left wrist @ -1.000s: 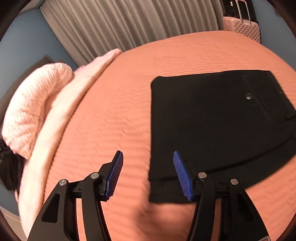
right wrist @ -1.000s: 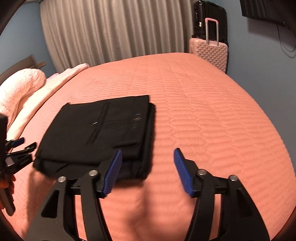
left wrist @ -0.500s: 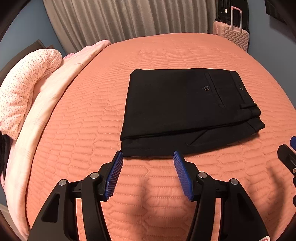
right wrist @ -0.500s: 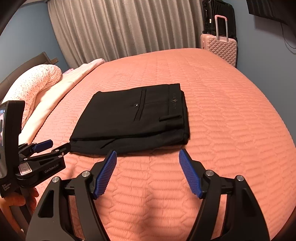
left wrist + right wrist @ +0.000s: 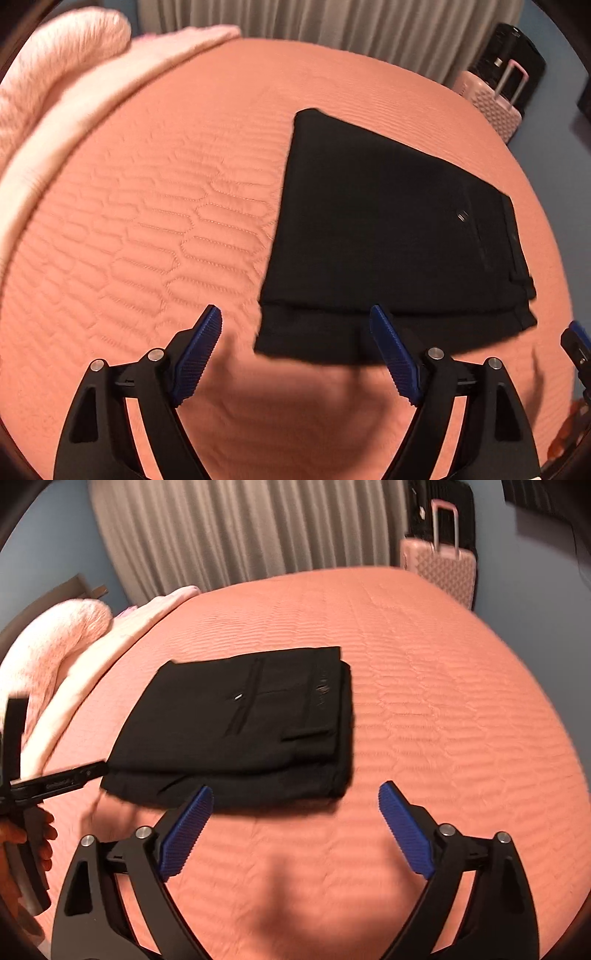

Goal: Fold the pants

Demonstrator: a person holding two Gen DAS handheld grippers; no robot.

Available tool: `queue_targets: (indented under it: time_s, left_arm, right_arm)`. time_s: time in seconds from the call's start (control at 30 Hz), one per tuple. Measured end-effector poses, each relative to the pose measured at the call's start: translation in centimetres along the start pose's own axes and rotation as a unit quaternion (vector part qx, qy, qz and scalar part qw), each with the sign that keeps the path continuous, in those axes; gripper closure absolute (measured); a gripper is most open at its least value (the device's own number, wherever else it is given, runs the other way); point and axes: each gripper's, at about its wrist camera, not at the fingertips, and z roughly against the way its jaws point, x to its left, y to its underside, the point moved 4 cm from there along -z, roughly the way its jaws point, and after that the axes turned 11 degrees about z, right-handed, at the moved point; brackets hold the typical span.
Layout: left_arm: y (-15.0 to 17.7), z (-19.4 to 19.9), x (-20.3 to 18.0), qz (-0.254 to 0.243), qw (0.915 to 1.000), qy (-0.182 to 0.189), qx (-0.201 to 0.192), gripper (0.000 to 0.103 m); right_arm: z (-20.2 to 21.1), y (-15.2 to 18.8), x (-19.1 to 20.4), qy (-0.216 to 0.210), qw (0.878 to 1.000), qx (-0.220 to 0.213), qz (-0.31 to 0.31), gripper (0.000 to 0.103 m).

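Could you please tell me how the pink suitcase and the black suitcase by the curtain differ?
The pink suitcase stands in front with its handle pulled up; the black suitcase stands behind it, largely hidden, no raised handle showing. The pink shell has a diamond pattern; the black one's surface is too dark to read. Both stand upright beyond the bed.

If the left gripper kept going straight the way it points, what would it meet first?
Probably the near edge of the folded black pants; the left gripper, jaws opening and empty, aims there. Depth is unclear.
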Motion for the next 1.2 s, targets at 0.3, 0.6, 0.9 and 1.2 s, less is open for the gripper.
queue_targets:
  time_s: [0.3,0.6,0.9,1.2]
  left_arm:
    - [-2.1,-6.0,-0.4,0.025,0.9956,0.083,0.037,0.015]
    - [-1.3,-6.2,-2.3,0.009,0.9918,0.126,0.018,0.011]
    - [-2.1,-6.2,-1.4,0.07,0.9761,0.201,0.047,0.014]
    - [-2.4,-6.2,-2.2,0.073,0.9828,0.164,0.045,0.044]
  right_arm:
    - [-9.9,-0.7,-4.0,-0.077,0.987,0.076,-0.116,0.005]
    - [-10.1,0.1,0.2,-0.107,0.991,0.061,-0.058,0.005]
    - [-9.9,0.0,-1.6,-0.171,0.974,0.049,-0.137,0.005]
    - [-9.9,0.0,-2.0,-0.145,0.979,0.046,-0.132,0.038]
